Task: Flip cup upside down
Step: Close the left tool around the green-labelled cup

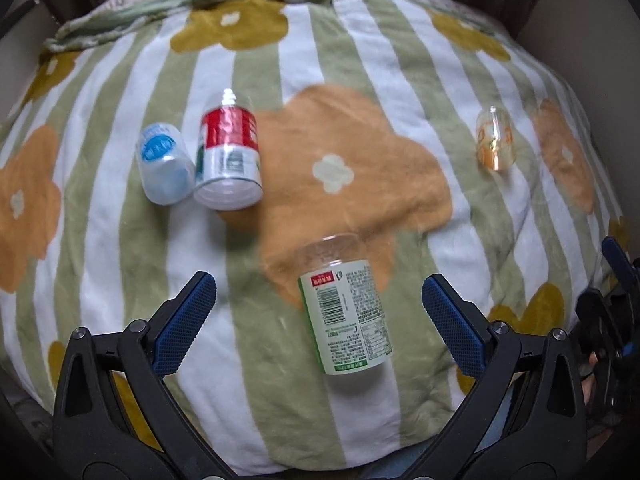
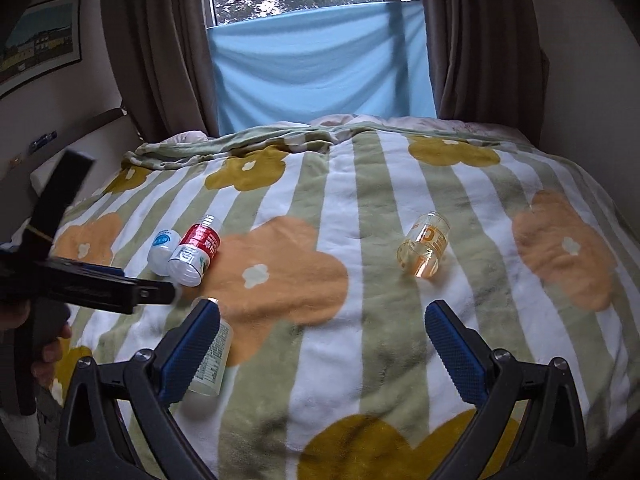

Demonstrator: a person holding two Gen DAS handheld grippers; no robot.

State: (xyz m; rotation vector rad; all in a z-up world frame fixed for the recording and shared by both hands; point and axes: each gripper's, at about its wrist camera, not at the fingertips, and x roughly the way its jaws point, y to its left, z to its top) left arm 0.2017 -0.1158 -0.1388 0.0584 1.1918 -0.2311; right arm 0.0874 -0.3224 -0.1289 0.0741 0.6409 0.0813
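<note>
Several cut-bottle cups lie on a flowered blanket (image 1: pixel 340 128). A clear cup with a green and white label (image 1: pixel 346 316) lies on its side between the open fingers of my left gripper (image 1: pixel 318 294); nothing touches it. It also shows in the right wrist view (image 2: pixel 212 360), partly behind my right gripper's left finger. A red-labelled cup (image 1: pixel 230 156) (image 2: pixel 194 252) and a blue-labelled cup (image 1: pixel 164 164) (image 2: pixel 162 248) lie side by side at the left. A clear orange-printed cup (image 1: pixel 495 142) (image 2: pixel 426 244) lies at the right. My right gripper (image 2: pixel 322 320) is open and empty above the blanket.
The blanket covers a bed (image 2: pixel 560 168) under a window with brown curtains (image 2: pixel 160 40) and a blue cloth (image 2: pixel 320 64). A headboard and wall (image 2: pixel 60 136) are at the left. The left gripper's body (image 2: pixel 80 280) crosses the right wrist view at the left.
</note>
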